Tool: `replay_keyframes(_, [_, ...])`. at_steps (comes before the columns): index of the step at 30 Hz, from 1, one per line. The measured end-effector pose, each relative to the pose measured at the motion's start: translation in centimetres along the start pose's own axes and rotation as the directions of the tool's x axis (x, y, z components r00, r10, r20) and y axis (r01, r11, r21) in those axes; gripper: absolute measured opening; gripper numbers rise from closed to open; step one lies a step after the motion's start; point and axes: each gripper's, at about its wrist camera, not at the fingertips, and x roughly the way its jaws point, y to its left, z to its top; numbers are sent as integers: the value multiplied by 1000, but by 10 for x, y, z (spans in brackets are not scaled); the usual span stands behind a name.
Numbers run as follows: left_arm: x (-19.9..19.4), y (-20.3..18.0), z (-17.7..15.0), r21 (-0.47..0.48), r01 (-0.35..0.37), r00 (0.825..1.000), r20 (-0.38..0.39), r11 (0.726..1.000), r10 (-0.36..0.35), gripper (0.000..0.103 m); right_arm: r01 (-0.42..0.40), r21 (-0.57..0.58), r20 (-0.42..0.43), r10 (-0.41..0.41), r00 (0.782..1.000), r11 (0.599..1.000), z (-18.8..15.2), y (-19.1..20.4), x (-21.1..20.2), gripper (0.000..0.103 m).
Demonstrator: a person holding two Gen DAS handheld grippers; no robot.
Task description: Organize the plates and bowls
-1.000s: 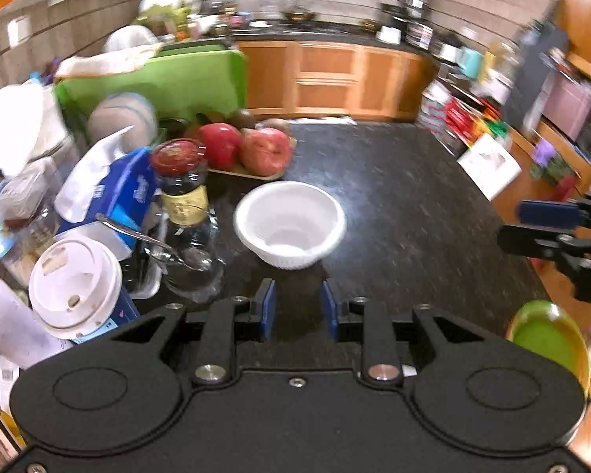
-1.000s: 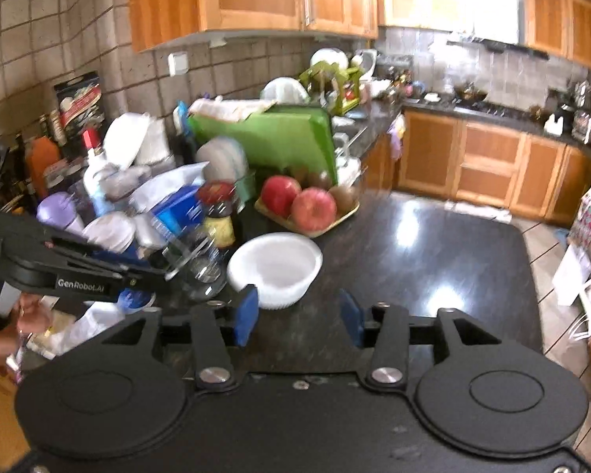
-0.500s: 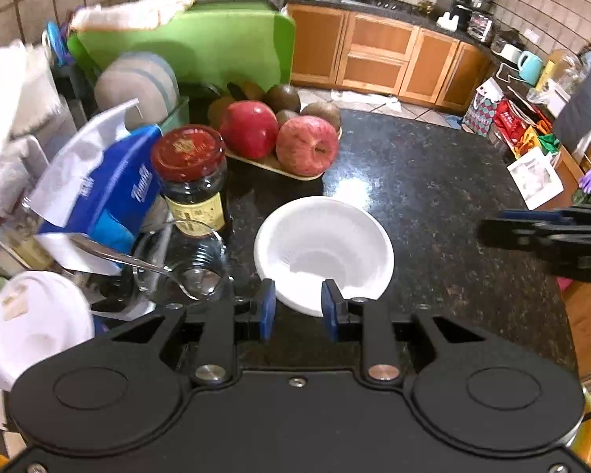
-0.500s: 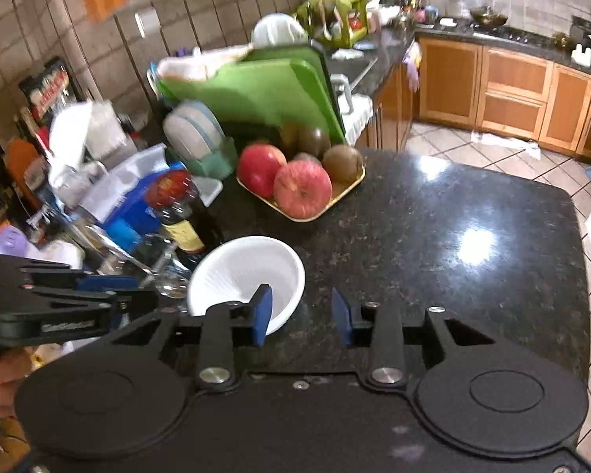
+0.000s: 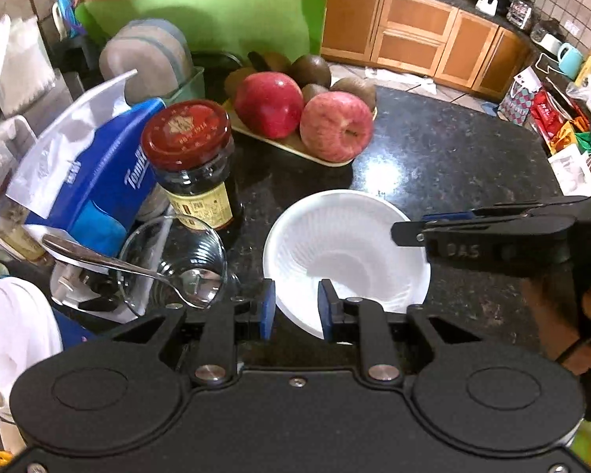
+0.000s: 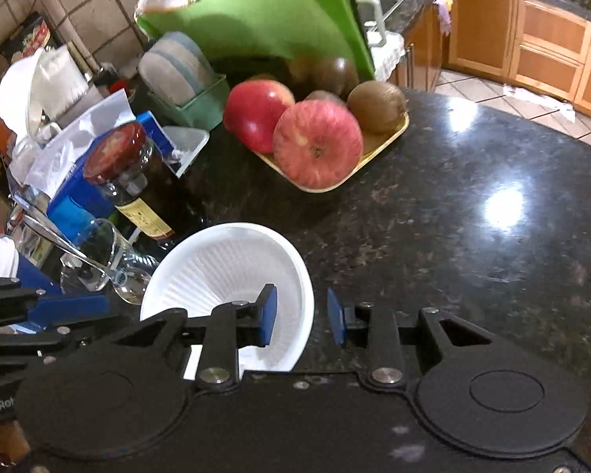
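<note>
- Right now the round white ribbed plastic bowl [image 5: 346, 252] sits upright on the dark speckled stone bench [image 6: 472, 236], toward its cluttered left side and well in from the far edge.
- Both tools straddle the bowl's rim from opposite sides.
- For the left gripper [image 5: 294, 309], the near-left part of the rim lies between its blue pads, one pad outside the wall and one inside. The jaws are closing, and the pads do not press on the rim.
- For the right gripper [image 6: 301, 317], the bowl's right-hand rim runs between its pads, the left pad inside the bowl and the right one over bare stone. These jaws are closing too, with a clear gap on both sides of the rim.
- Just left of the bowl stands a clear drinking glass [image 5: 173, 260] with a metal spoon [image 5: 138, 268] in it, and behind that a dark glass jar with a red lid [image 5: 191, 161].
- Beyond the bowl, a pale yellow tray [image 6: 378, 149] carries two red apples [image 6: 317, 144] and some brown kiwis [image 6: 376, 106].
- A bright green cutting board [image 5: 216, 4] leans at the back.
</note>
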Motion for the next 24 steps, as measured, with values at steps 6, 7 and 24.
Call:
replay_keyframes(6, [14, 2, 4, -31, -9, 1000, -14, 999, 9, 32, 13, -33, -18, -13, 1000, 999, -3, 4, 14, 31])
replay_keyframes(7, [17, 3, 4, -33, -12, 1000, -23, 999, 11, 32, 16, -37, -20, -17, 1000, 999, -3, 4, 15, 29])
replay_keyframes(24, [51, -10, 14, 0, -61, 997, -52, 998, 61, 32, 54, -60, -47, -57, 997, 997, -13, -4, 19, 19])
